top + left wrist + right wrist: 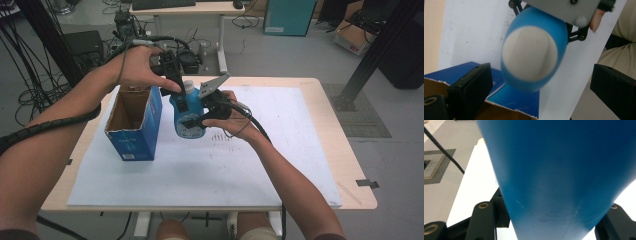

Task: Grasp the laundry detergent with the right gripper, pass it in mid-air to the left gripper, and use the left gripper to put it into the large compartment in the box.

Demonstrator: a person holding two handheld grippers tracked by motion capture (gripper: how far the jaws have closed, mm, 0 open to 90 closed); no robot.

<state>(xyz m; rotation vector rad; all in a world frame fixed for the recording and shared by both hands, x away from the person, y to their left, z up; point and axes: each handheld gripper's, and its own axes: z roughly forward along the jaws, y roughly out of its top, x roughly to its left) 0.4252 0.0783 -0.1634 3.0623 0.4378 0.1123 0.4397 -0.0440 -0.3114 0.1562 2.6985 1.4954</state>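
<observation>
Right gripper (192,120) clamps blue bottle (189,112); left gripper (181,92) open above; label unreadable.

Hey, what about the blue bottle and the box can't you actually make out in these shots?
- Bottle label: high view, too small, crossed by the right tongs.
- Bottle cap: left gripper view, blurred.
- Box inside: high view, floor hidden by its walls.
- Bottle's top: right gripper view, cut off by the edge.

My left gripper (176,80): black jaws, ribbed black cable along my bare forearm. My right gripper (200,117): black linkages with brass-ringed pivots, grey three-cornered plate (212,85) on top, smooth black cable. I wear light shorts (257,231).
</observation>
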